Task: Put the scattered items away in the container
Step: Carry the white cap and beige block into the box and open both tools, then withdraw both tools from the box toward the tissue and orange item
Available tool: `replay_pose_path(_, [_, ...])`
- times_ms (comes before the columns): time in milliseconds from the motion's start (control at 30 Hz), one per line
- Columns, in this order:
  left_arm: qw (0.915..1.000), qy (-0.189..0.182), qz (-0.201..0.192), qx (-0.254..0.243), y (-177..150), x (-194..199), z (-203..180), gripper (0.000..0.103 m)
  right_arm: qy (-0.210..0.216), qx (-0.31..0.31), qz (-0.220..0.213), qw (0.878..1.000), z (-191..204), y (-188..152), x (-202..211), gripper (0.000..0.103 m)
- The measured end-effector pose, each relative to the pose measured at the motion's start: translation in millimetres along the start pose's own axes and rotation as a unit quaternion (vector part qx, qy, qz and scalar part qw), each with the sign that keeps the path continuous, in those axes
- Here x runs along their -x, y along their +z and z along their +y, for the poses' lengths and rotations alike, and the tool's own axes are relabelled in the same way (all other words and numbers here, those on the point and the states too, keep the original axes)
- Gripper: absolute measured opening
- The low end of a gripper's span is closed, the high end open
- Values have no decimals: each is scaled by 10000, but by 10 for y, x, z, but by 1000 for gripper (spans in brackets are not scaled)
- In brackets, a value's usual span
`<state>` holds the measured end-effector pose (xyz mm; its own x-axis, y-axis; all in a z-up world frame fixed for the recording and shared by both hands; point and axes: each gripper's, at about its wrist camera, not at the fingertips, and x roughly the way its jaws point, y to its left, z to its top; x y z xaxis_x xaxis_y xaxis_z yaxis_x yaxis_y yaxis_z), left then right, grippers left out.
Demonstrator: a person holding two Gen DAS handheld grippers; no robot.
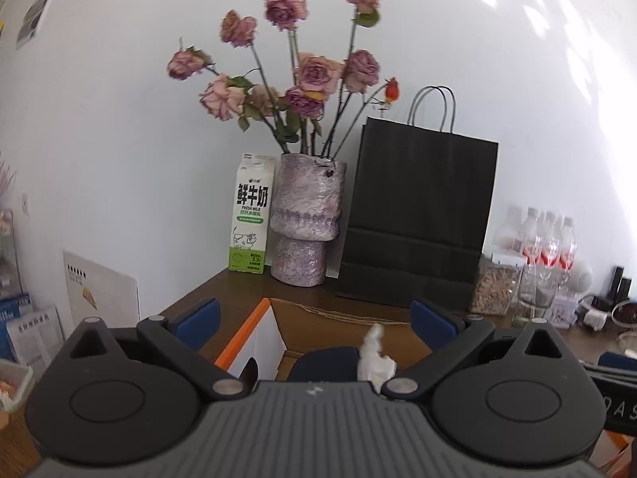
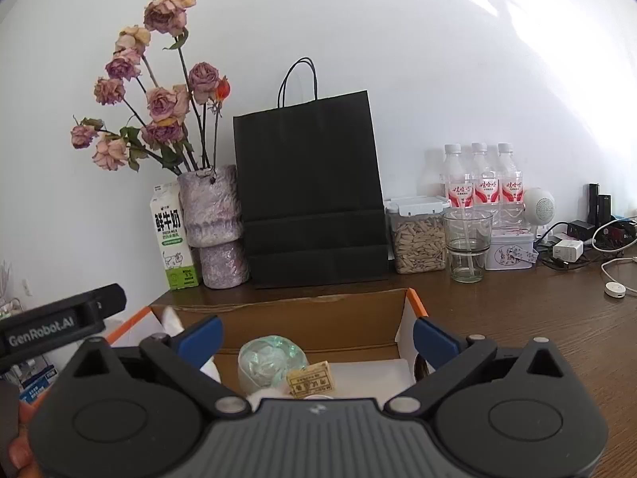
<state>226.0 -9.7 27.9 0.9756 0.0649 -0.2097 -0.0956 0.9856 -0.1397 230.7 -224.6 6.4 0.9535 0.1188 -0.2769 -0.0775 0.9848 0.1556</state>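
Cardboard box (image 2: 314, 318): open-topped, orange-edged, on the near part of the wooden table (image 2: 537, 318), directly below both grippers.
Box contents, right wrist view: a clear wrapped bundle (image 2: 270, 362) lies touching a small tan packet (image 2: 311, 378) on a white liner.
Box contents, left wrist view: a crumpled white tissue (image 1: 374, 354) stands beside a dark blue item (image 1: 326, 362).
Left gripper (image 1: 314, 320): over the box, fingers spread wide, nothing between them.
Right gripper (image 2: 316, 336): over the box, fingers spread wide, nothing between them.
Far edge, left to right: milk carton (image 2: 173, 239), vase of dried roses (image 2: 215, 227), black paper bag (image 2: 310, 199), seed jar (image 2: 418, 243), glass (image 2: 467, 245), three water bottles (image 2: 483, 179).
Far right: cables and chargers (image 2: 577, 243).
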Motion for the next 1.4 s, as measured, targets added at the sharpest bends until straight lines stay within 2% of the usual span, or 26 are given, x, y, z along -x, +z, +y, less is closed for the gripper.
replay_pose_path(300, [9999, 44, 65, -102, -52, -4, 0, 103, -29, 90, -21, 10000, 33, -27, 38, 103])
replay_pose_path(733, [9997, 58, -41, -240, -212, 154, 57, 103, -44, 176, -196, 9996, -17, -158, 214, 103])
replay_pose_path(1133, [9985, 226, -66, -504, -433, 526, 178, 103, 2, 515, -446, 9977, 19, -434, 601, 103])
replay_pose_path(1400, [9973, 258, 53, -685, -588, 770, 260, 103, -105, 590, -428, 9973, -16, -599, 895, 103])
